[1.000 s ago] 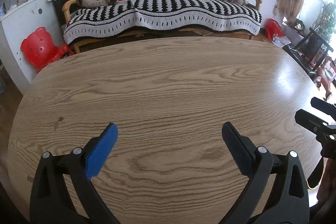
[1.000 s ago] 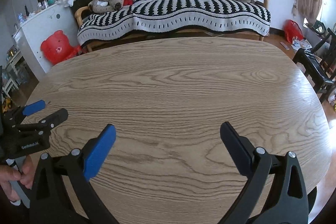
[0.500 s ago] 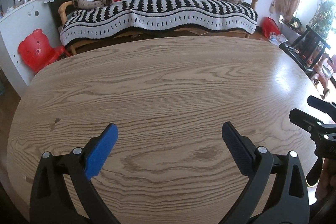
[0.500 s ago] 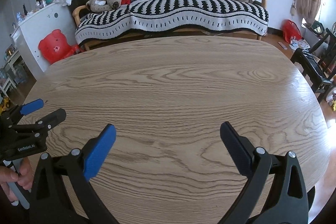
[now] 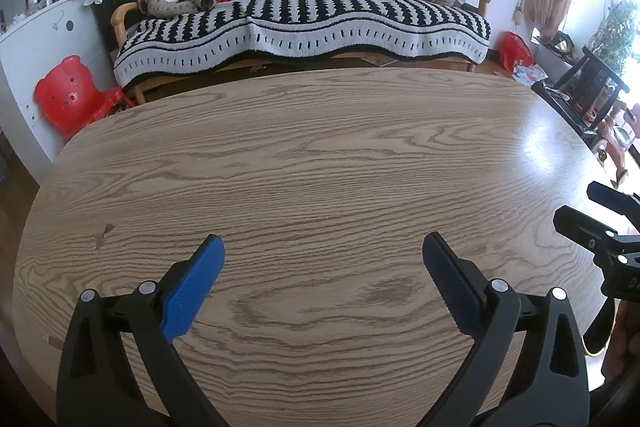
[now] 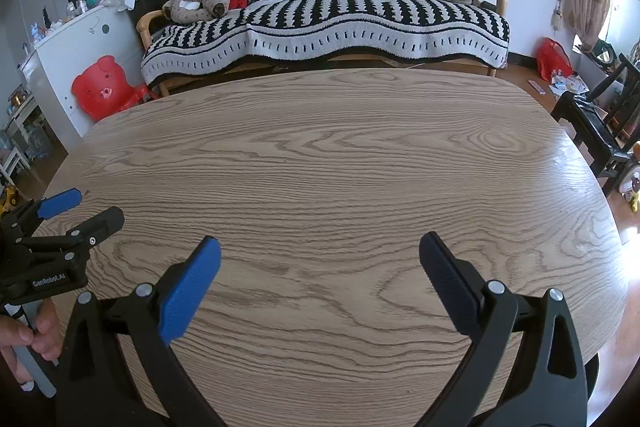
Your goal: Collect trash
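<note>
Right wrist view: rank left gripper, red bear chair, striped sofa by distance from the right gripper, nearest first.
From the right gripper:
1. Left gripper, just to its left, over the table edge.
2. Red bear chair, on the floor beyond the table's far-left side.
3. Striped sofa, against the back wall.

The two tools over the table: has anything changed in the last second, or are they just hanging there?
Very little. The left tool drifted a bit: in its view the sofa and red chair slid slightly left. The right tool shifted even less. Nothing was picked up or let go; both stayed open above the bare wooden table.
</note>
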`<control>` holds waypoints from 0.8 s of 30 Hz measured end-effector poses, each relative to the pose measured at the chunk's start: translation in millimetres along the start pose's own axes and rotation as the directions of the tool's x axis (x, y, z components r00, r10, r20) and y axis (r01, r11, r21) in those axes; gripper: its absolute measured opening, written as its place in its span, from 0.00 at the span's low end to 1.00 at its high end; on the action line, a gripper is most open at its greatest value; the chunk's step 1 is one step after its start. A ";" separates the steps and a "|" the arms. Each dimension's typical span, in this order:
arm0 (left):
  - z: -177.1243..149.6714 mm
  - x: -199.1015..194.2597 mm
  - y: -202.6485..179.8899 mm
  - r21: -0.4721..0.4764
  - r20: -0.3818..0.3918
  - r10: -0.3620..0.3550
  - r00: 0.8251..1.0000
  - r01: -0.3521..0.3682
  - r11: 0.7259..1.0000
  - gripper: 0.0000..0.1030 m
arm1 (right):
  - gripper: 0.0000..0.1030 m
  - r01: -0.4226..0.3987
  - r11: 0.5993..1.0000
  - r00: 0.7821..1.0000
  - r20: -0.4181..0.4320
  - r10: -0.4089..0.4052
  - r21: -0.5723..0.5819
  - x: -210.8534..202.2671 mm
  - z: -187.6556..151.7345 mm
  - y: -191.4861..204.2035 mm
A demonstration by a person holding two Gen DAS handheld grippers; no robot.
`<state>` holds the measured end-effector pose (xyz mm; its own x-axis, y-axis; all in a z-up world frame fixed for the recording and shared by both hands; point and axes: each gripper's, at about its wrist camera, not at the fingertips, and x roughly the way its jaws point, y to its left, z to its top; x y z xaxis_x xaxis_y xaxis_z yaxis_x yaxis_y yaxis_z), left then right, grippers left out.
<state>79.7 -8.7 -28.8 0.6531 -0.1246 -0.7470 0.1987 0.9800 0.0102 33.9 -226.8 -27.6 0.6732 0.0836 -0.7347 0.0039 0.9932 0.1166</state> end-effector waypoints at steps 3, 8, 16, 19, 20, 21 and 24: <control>-2.5 1.3 0.1 0.001 -0.001 -0.001 1.000 0.001 1.000 0.93 | 0.93 0.000 1.000 1.000 0.001 0.000 -0.001 -0.3 -0.3 -0.5; -1.8 0.9 0.1 0.000 0.000 0.000 1.000 0.000 1.000 0.93 | 0.93 0.000 1.000 1.000 0.000 0.000 -0.002 -0.4 -0.3 -0.6; -4.2 0.8 -1.1 0.001 -0.001 -0.001 1.000 0.001 1.000 0.93 | 0.93 0.000 1.000 1.000 0.000 0.000 -0.002 -0.8 -0.4 -0.8; -4.2 0.8 -0.9 0.000 -0.002 -0.002 1.000 0.002 1.000 0.93 | 0.93 0.000 1.000 1.000 0.000 0.000 -0.002 -0.7 -0.4 -0.7; -4.7 0.7 -1.3 0.001 -0.002 -0.002 1.000 0.002 1.000 0.93 | 0.93 0.001 1.000 1.000 0.000 -0.001 -0.001 -0.7 -0.5 -0.9; -5.2 0.7 -1.5 0.002 -0.002 -0.002 1.000 0.002 1.000 0.93 | 0.93 0.000 1.000 1.000 0.000 0.000 -0.001 -0.8 -0.6 -1.0; -5.8 0.1 -1.9 0.002 -0.004 -0.002 1.000 0.002 1.000 0.93 | 0.93 0.000 1.000 1.000 0.000 0.000 -0.002 -1.1 -1.0 -1.5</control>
<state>75.2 -9.6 -32.7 0.6500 -0.1262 -0.7493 0.2016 0.9794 0.0099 32.5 -228.3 -27.7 0.6734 0.0836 -0.7346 0.0026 0.9933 0.1155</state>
